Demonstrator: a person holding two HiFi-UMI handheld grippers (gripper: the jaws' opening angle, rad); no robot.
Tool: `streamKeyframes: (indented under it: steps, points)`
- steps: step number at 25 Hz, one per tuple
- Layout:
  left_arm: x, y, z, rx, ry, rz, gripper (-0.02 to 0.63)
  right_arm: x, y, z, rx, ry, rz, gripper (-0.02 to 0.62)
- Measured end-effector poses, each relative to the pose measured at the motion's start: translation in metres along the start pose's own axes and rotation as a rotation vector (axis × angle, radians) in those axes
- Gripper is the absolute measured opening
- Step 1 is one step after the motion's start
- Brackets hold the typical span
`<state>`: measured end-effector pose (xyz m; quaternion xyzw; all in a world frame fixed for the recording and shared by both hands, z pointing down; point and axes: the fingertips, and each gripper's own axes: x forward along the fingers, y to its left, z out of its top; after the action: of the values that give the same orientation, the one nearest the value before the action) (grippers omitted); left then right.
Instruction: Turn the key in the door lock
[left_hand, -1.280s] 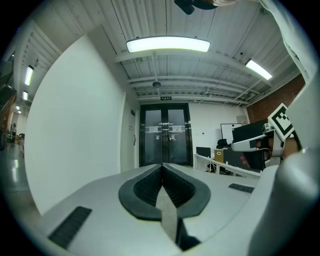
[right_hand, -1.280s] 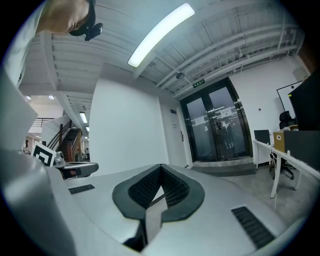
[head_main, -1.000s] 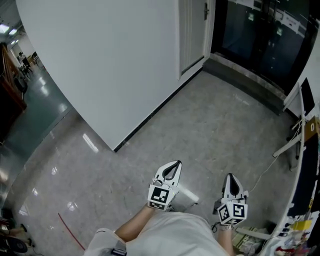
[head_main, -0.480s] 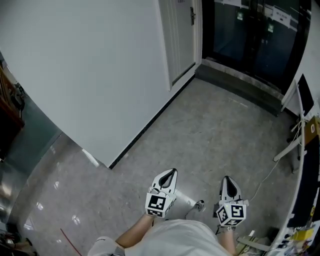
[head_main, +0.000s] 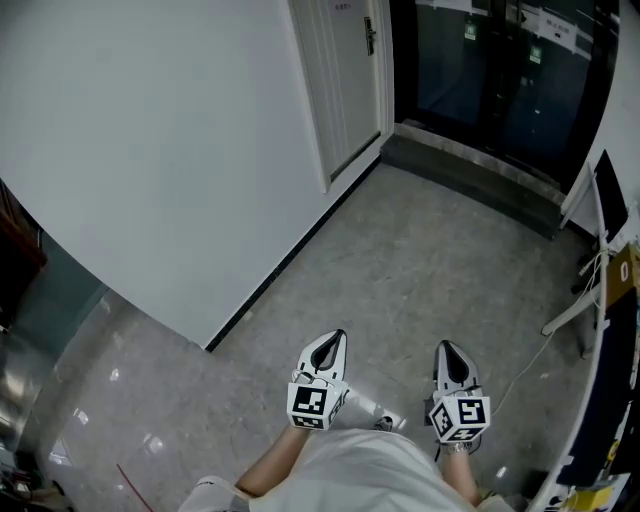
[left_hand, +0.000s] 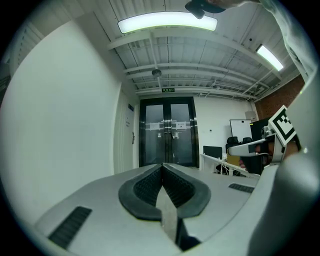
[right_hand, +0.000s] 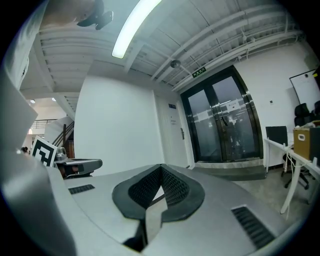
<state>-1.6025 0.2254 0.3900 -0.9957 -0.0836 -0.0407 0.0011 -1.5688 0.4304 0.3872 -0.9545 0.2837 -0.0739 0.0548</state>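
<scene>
A white door (head_main: 345, 90) with a dark lever handle (head_main: 369, 37) stands far ahead, at the end of the long white wall. No key is discernible at this distance. My left gripper (head_main: 331, 343) and right gripper (head_main: 446, 350) are held side by side over the grey stone floor, both pointing level toward the door. In the left gripper view the left gripper (left_hand: 162, 167) has its pads pressed together with nothing between them, and the door handle (left_hand: 133, 138) looks small in the distance. The right gripper (right_hand: 161, 168) is likewise shut and empty, with the handle (right_hand: 182, 134) far ahead.
The white wall (head_main: 180, 150) runs along the left. Dark glass double doors (head_main: 490, 80) with a raised dark threshold (head_main: 470, 165) fill the far end. White desk legs (head_main: 572, 310), a cable on the floor and clutter line the right side.
Both grippers have moved forward across the floor with the person. The white door and glass doors now sit nearer and lower in the head view. The jaws stayed shut.
</scene>
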Motion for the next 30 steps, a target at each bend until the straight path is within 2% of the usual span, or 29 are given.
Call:
streamKeyframes:
  steps: [6,11,17,26,30]
  points:
    - [0.037,-0.005,0.000,-0.002,0.015,0.007,0.009,0.030,-0.032,0.003,0.028,0.017,-0.002,-0.004]
    - [0.066,0.011,-0.001,-0.017,0.015,0.019,0.009,0.063,-0.035,0.001,0.018,0.036,0.021,-0.004]
    - [0.129,0.036,-0.009,-0.029,0.020,-0.002,0.009,0.116,-0.057,-0.004,0.020,0.064,-0.013,-0.004]
    - [0.233,0.088,0.014,-0.036,-0.010,-0.059,0.008,0.216,-0.081,0.040,-0.001,0.028,-0.071,-0.004]
    - [0.269,0.113,0.015,-0.034,-0.005,-0.087,0.009,0.254,-0.089,0.047,0.007,0.018,-0.110,-0.004]
